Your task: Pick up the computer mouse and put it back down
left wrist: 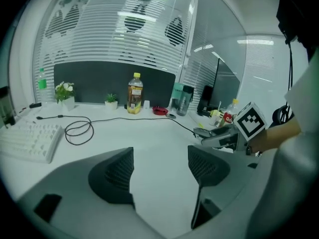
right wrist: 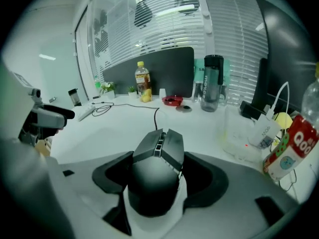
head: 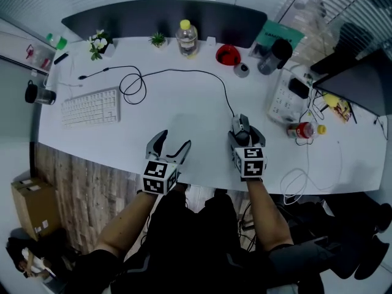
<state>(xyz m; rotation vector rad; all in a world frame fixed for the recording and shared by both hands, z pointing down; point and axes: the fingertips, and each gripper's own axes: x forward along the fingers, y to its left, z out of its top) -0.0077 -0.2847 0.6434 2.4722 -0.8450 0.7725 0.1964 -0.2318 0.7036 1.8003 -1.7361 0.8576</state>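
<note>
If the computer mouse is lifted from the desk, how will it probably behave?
The mouse looks rigid and probably light, so it should not bend. Its smooth, curved sides might slip between the right tongs unless gripped squarely. Its cable, loosely looped, is floppy and will likely trail with slight drag.

The head camera looks steeply down from above the person, taking in the whole worktop. Each gripper camera rides low and close over it, facing along its own jaws toward the dark back panel; the right one sits just behind the mouse. All three views share the yellow-capped bottle and the red bowl.
</note>
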